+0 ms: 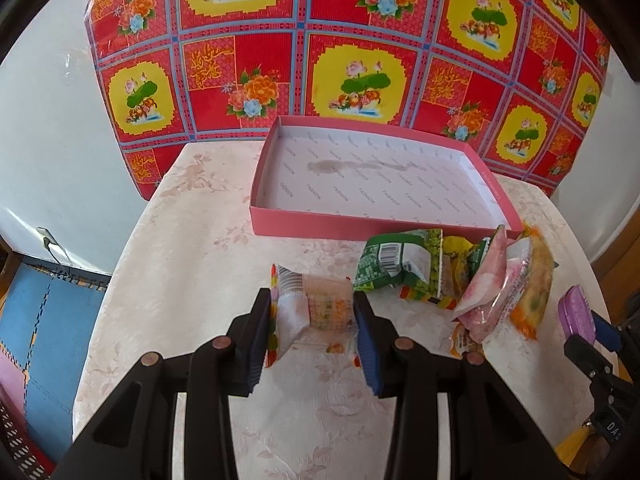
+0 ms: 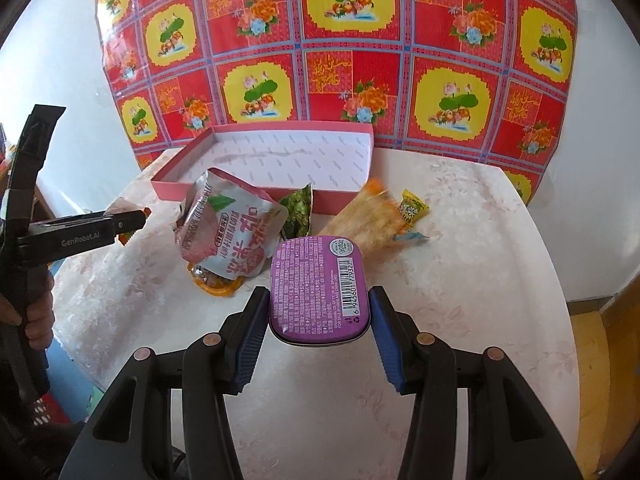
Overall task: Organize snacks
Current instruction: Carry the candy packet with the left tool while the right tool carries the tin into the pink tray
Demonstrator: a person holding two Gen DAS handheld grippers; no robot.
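My left gripper [image 1: 314,322] is shut on a clear-wrapped snack pack [image 1: 316,308] with a red and yellow edge, held above the table. My right gripper [image 2: 318,314] is shut on a flat purple tin [image 2: 318,284], its printed back and barcode facing the camera; the tin [image 1: 578,316] also shows at the right of the left wrist view. An empty pink box [image 1: 372,226] with a white printed lining stands at the far side of the table. In front of it lies a heap of snack bags: a green one [image 1: 390,260], a pink and white one [image 2: 236,232] and an orange one [image 2: 372,216].
A small yellow candy pack [image 2: 412,208] lies right of the heap. The round table [image 2: 480,280] has a pale floral cloth. A red and yellow patterned sheet [image 1: 360,40] hangs behind it. A hand [image 2: 36,316] holds the left gripper at the right wrist view's left edge.
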